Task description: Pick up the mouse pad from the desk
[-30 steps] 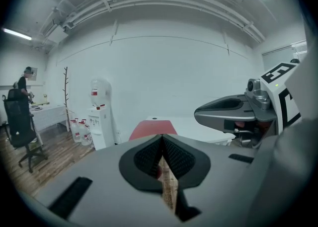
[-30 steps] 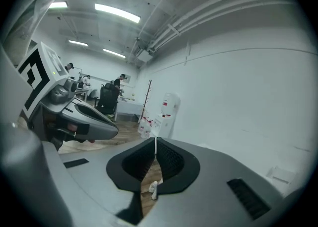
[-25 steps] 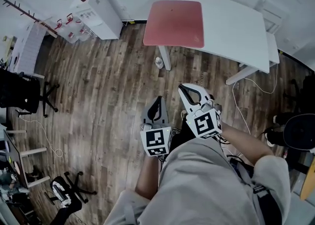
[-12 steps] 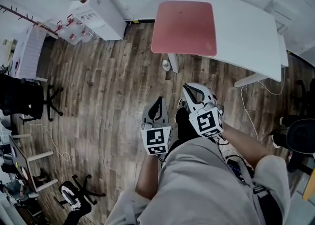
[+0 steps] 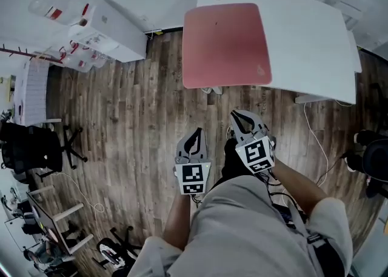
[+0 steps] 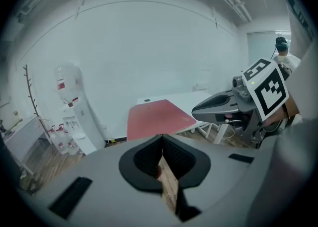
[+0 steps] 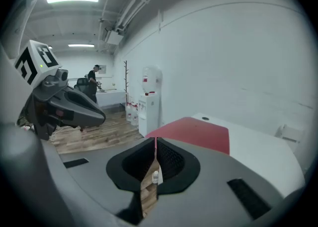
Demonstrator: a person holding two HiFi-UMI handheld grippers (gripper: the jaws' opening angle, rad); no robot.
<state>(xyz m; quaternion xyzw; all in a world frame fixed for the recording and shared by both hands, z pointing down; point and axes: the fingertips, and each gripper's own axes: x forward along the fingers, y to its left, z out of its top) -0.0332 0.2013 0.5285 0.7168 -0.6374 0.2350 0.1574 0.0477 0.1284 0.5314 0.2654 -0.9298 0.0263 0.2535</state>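
A large red mouse pad lies flat on the left end of a white desk, its near edge at the desk's front. It shows ahead in the left gripper view and in the right gripper view. Both grippers hang over the wooden floor, well short of the desk. My left gripper is shut with nothing in it. My right gripper, a little nearer the desk, is shut and empty too.
A white water dispenser with bottles beside it stands at the wall left of the desk. A small bottle stands on the floor by the desk leg. Office chairs and a cable are on the floor at the sides.
The view has closed in on the desk, so the mouse pad looks larger. Both grippers stay shut, side by side over the floor.
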